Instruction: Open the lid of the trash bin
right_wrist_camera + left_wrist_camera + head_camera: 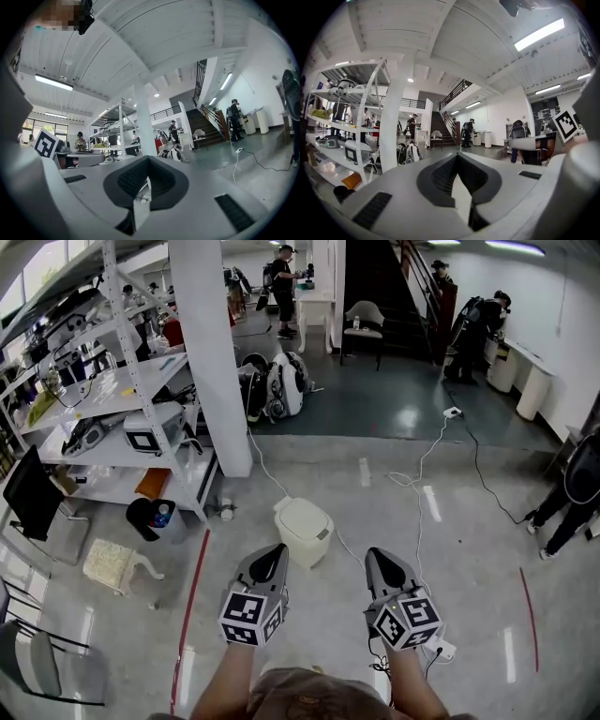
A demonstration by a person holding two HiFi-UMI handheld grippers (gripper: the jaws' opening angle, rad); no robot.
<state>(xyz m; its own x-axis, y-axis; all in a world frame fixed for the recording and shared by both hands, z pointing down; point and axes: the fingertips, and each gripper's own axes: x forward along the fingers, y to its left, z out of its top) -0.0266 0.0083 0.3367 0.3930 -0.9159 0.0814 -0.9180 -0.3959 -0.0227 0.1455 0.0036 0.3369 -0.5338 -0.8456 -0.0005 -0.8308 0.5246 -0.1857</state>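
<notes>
A small white trash bin (303, 530) with its lid down stands on the grey floor, just ahead of me in the head view. My left gripper (274, 553) hovers right beside the bin's near left side, jaws shut and holding nothing. Farther right, my right gripper (374, 558) is apart from the bin, also shut and holding nothing. Both point forward and slightly up. In the left gripper view my left gripper (457, 156) shows its pads meeting at the tip; the right gripper view shows the same for my right gripper (147, 159). The bin is hidden in both gripper views.
A white pillar (210, 352) and a metal shelving rack (112, 418) stand to the left of the bin. A black bucket (150, 517) and a white stool (111, 564) sit by the rack. A cable (419, 486) and power strip (439, 649) lie on the right. People stand far off.
</notes>
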